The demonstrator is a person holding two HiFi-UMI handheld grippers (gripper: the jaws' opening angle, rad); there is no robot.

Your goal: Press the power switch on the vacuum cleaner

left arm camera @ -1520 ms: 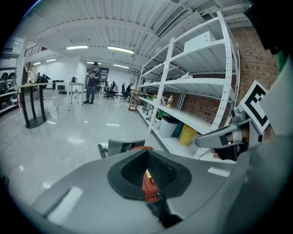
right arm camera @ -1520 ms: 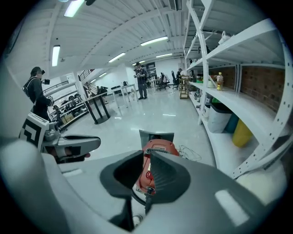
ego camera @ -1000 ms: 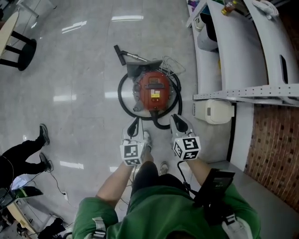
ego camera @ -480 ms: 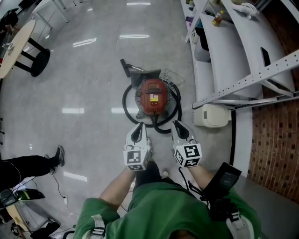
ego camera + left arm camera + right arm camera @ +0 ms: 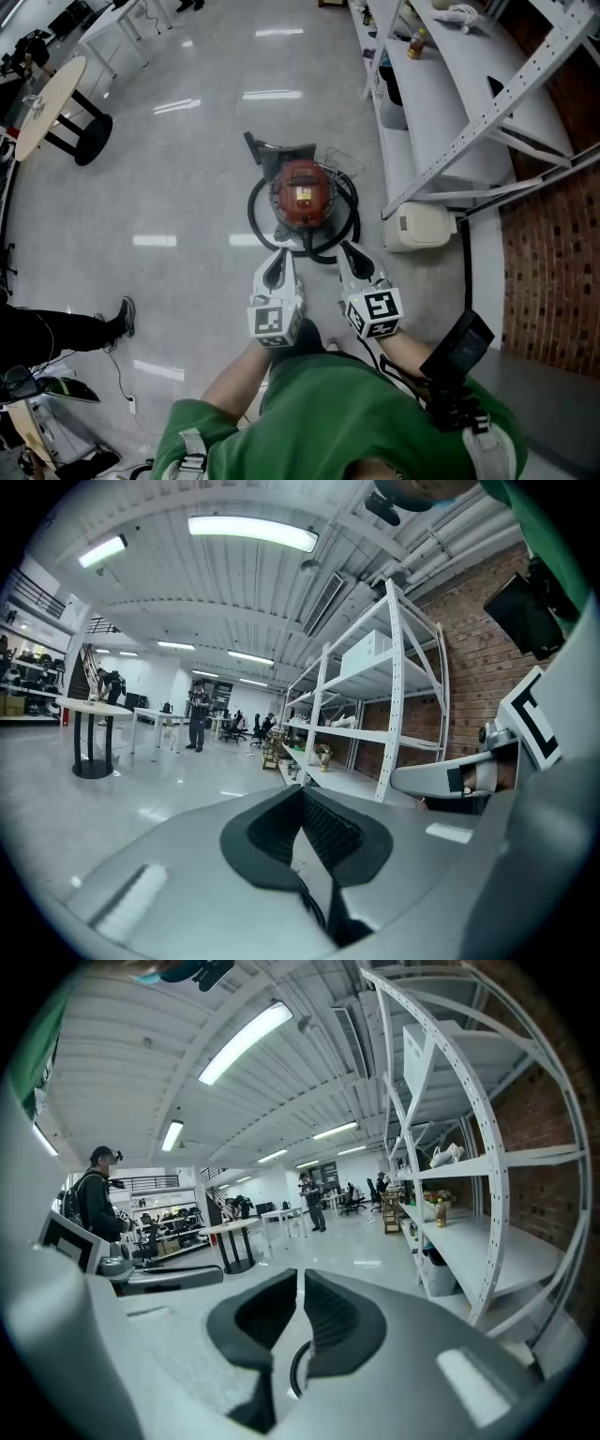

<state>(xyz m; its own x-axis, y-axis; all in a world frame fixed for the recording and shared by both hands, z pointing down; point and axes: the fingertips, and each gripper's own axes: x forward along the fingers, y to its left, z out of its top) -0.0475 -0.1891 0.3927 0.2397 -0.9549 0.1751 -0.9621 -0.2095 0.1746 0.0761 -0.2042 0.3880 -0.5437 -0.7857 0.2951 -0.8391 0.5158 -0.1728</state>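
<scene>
Red vacuum cleaner (image 5: 302, 192) beyond right claw (image 5: 347, 251)

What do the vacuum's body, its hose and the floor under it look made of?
Vacuum cleaner body: red, probably moulded plastic, slightly glossy. Hose: black, likely flexible plastic or rubber, since it curls round the body. Floor: pale polished stone or tile; bright reflections show on it.

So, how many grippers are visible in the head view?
2. The left gripper is just left of centre, the right gripper just right of it; both point toward the red vacuum cleaner. None seems hidden.
</scene>
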